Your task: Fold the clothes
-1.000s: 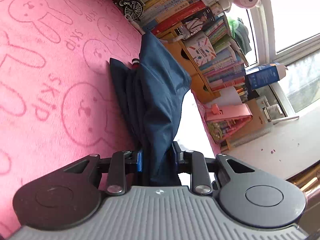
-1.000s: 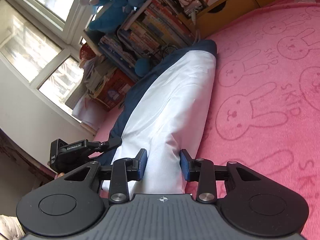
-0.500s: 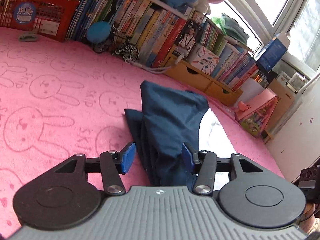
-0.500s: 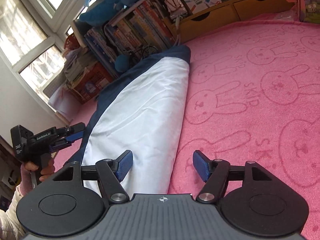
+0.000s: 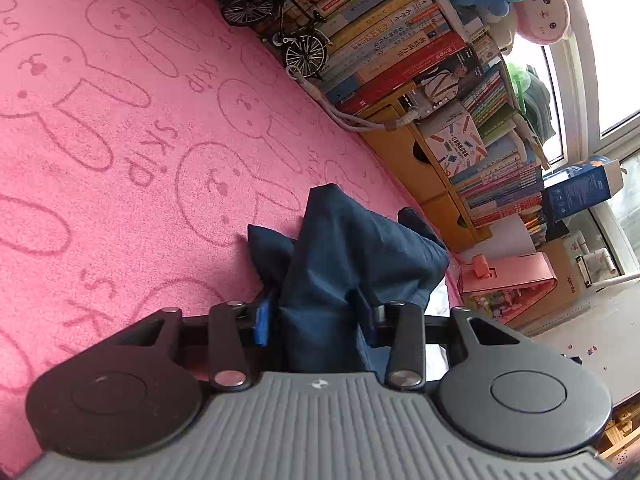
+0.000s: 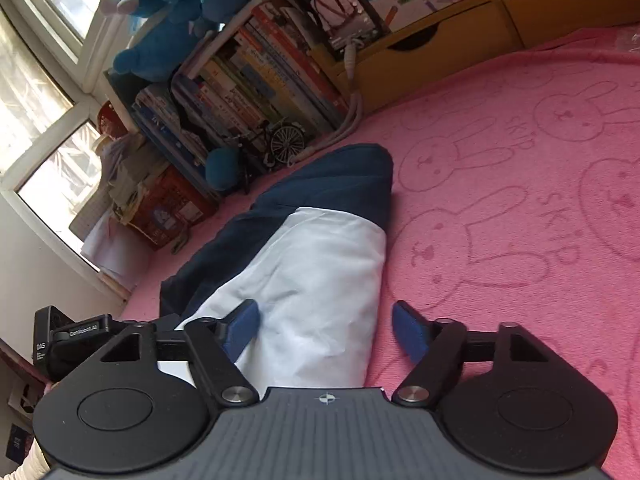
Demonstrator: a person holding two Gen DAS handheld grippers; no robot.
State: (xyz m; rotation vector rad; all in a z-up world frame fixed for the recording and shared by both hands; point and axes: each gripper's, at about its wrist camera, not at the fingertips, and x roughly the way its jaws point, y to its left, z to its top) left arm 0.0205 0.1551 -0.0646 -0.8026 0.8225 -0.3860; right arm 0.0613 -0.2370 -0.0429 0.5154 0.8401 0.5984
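Garment (image 6: 320, 264): 1, tools: 2

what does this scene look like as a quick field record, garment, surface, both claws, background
garment: navy and white garment, partly folded, lying long on the blanket
surface: pink blanket with rabbit print
left claw: has just been closing, pads pressing bunched navy cloth
right claw: has just been closing but open, white end of the garment between the pads, not gripped
background: row of books, toy bicycle, blue plush toys, window
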